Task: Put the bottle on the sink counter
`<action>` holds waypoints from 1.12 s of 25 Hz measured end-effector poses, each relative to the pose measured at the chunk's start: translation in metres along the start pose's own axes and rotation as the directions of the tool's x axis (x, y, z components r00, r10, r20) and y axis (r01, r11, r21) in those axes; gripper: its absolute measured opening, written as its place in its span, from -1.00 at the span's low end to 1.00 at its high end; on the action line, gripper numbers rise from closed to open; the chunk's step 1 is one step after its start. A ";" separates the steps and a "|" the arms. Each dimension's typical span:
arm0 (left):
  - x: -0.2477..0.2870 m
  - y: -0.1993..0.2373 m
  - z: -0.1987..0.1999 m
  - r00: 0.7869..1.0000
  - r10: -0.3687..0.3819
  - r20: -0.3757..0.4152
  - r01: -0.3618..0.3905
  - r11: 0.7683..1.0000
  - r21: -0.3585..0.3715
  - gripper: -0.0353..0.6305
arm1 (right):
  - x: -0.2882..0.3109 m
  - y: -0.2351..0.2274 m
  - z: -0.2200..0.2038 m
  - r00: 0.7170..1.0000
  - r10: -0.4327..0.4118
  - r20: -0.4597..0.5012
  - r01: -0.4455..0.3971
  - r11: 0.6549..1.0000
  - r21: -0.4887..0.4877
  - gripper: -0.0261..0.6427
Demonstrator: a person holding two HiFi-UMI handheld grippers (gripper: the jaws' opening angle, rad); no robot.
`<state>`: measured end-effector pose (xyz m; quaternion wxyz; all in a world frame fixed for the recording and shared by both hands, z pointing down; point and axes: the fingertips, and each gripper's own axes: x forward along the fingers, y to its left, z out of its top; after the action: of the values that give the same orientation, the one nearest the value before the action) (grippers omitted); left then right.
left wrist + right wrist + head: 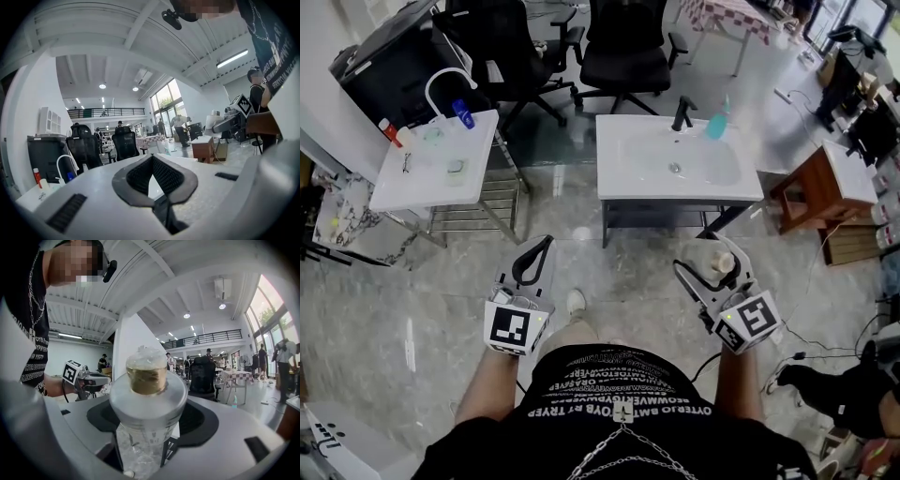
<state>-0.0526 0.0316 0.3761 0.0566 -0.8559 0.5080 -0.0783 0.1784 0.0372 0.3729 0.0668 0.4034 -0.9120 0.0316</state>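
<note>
- Plastic bottle (147, 394) is clamped in the fingers of the right gripper (710, 267), its long axis along them, cap end forward.
- White sink tabletop (623, 183) lies straight ahead, well apart, nearer that gripper.
- Left gripper (534, 255): fingers together, empty.

Pale shells, black pads, one clear bottle

My left gripper (152, 180) and right gripper (143, 448) are grey-white with black jaw pads and black-and-white square markers. The bottle (147, 394) is clear, with a silvery collar and an amber cap. The sink counter (623, 178) is white and its tap (682, 114) is black.
</note>
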 end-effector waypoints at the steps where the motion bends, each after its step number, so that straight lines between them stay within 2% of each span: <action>1: 0.006 0.005 0.001 1.000 -0.003 0.004 0.003 1.000 0.004 -0.88 | 0.006 -0.003 0.001 1.000 -0.002 -0.001 0.002 1.000 0.001 0.08; 7: 0.041 0.045 0.003 1.000 -0.004 0.021 0.004 1.000 0.006 -0.88 | 0.055 -0.019 0.013 1.000 0.003 -0.007 -0.003 1.000 -0.010 0.08; 12: 0.064 0.069 -0.005 1.000 0.000 0.018 -0.001 0.998 0.062 -0.88 | 0.095 -0.029 0.018 1.000 0.021 -0.017 -0.022 1.000 -0.017 0.08; 17: 0.087 0.100 -0.016 1.000 -0.007 0.002 0.007 0.999 0.036 -0.88 | 0.137 -0.038 0.021 0.999 0.020 -0.032 -0.021 1.000 -0.015 0.08; 22: 0.115 0.129 -0.018 0.999 -0.035 0.022 0.034 0.998 0.047 -0.88 | 0.173 -0.048 0.024 0.999 0.012 -0.043 -0.013 1.000 -0.015 0.08; 26: 0.126 0.145 -0.023 0.998 -0.068 0.003 0.068 0.997 0.045 -0.88 | 0.189 -0.047 0.025 0.999 -0.003 -0.054 0.003 1.000 0.003 0.08; 28: 0.138 0.154 -0.019 0.996 -0.082 0.016 0.081 0.996 0.047 -0.88 | 0.199 -0.053 0.034 0.999 -0.016 -0.046 0.015 1.000 -0.017 0.08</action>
<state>-0.1236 -0.1634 0.3786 0.0779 -0.8751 0.4701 -0.0847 0.0816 -0.1480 0.3692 0.0916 0.4089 -0.9074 0.0329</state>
